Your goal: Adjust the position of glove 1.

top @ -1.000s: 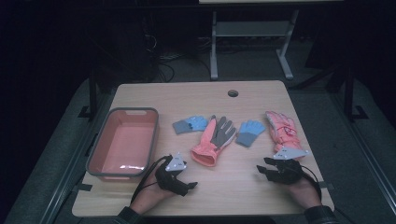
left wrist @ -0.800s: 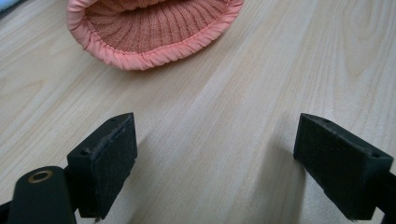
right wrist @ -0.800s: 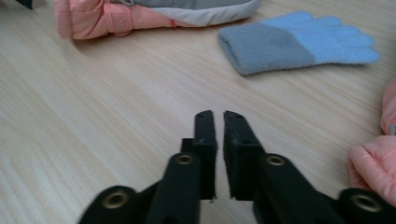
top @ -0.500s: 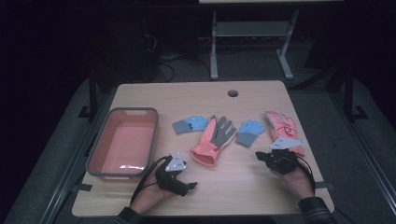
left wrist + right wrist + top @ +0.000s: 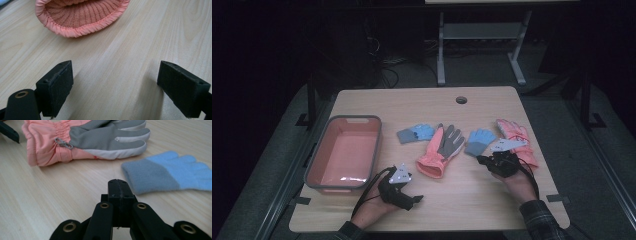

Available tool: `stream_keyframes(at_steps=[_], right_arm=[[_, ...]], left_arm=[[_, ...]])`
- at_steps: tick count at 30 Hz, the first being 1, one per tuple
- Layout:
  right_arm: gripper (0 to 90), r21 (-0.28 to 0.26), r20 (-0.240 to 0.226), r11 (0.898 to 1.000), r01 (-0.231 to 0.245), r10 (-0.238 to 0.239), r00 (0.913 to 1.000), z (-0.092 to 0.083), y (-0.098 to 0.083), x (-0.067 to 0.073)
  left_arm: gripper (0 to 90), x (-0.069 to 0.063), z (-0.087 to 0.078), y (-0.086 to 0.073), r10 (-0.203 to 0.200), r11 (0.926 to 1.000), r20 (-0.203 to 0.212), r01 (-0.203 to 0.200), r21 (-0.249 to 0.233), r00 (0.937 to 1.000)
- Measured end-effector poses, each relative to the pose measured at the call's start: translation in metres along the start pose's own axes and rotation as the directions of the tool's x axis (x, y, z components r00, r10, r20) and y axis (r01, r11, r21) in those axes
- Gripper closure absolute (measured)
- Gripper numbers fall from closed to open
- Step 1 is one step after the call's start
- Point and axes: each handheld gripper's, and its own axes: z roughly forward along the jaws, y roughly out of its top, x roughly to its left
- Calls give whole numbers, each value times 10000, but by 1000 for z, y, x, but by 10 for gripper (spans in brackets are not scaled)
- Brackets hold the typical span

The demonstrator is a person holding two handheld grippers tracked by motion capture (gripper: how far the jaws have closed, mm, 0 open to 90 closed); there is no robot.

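Left gripper view is showing the left gripper [image 5: 115, 87] resting jaws wide apart before the pink glove [image 5: 82, 16] cuff. Right gripper [image 5: 117, 192] is sitting with jaws pressed together near the blue glove [image 5: 166, 172]. No readable writing is showing.

We see a light wooden table [image 5: 492, 105] on dark grey carpet [image 5: 572, 130]. Beyond the table stands a grey metal-legged bench frame [image 5: 482, 35], with black cables [image 5: 387, 62] beside it in near darkness.
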Motion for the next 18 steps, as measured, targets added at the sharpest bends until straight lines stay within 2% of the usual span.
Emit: stream_keyframes(at_steps=[12, 18], right_arm=[[899, -105, -70, 9997, -238, 237, 9997, 22, 18, -6], [899, -307, 94, 9989, -348, 351, 9993, 31, 24, -8]], left_arm=[[126, 0, 0, 0, 1, 10000, 53, 0, -35, 10000], [126, 0, 0, 0, 20, 10000, 50, -20, -27, 10000]])
